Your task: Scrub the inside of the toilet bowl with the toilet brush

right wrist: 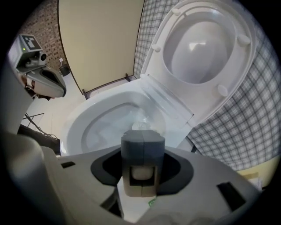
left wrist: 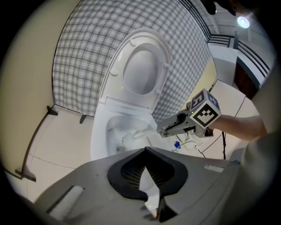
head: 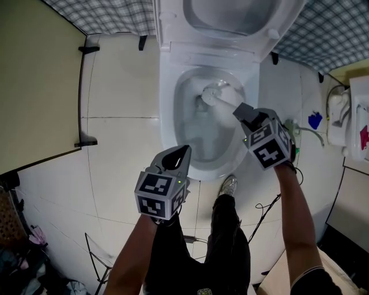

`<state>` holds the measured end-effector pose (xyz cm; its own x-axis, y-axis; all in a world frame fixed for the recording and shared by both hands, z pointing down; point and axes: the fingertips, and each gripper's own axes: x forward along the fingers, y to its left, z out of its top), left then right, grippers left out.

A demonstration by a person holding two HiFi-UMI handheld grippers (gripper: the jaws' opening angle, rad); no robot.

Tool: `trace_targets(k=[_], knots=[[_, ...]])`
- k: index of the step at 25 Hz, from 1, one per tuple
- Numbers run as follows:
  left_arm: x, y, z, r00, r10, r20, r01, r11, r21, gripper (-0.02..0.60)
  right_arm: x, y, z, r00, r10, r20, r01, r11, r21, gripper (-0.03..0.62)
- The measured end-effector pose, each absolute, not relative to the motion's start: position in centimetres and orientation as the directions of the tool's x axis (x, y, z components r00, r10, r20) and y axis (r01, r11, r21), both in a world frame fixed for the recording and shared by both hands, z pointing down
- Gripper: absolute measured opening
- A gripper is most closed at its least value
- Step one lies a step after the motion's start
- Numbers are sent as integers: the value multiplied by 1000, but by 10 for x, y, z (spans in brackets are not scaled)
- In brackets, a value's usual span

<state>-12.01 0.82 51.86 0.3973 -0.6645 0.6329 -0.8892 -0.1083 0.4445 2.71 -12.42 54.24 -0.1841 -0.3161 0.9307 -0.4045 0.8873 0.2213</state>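
The left gripper (head: 183, 151), a grey plastic tool with a cube of black-and-white square markers on its back, is clenched: its two dark jaws meet at a point and nothing is between them. It hangs above the front rim of the bowl and points toward 12 o'clock in the head view. The toilet bowl (head: 167, 115) is smooth white ceramic, oval, with its long axis from 12 to 6 o'clock; its rounded lid (head: 230, 11) stands raised at 12 o'clock, against a wall of small grey-and-white checks. Inside the bowl is the toilet brush (head: 222, 98), white and somewhat blurred. Its round bristle head sits in the upper part of the basin, near the back wall, and its straight handle runs from there toward 4 o'clock, so the long axis goes from 10 to 4 o'clock with the head down and away. The right gripper (head: 241, 109), with the same kind of marker cube, is closed on that handle; in the right gripper view the pale handle (right wrist: 141, 172) fills the gap between the grey pads (right wrist: 131, 151). At 3 o'clock from this gripper a small blue thing (head: 314, 120) lies on the glossy pale floor tiles (head: 121, 150).
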Motion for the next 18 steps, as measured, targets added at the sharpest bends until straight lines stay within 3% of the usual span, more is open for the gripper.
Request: trace_targets(k=[7,18], knots=[[-121,1,516,397,-669,629,-889,-110,445,9,8,-149,501,-247,-403,881,-428,861,274,192],[-131,9,523,376,-674,636,-894,-83,440,8,-12,-125,561,-214,-286,934,-349,915,201,192]])
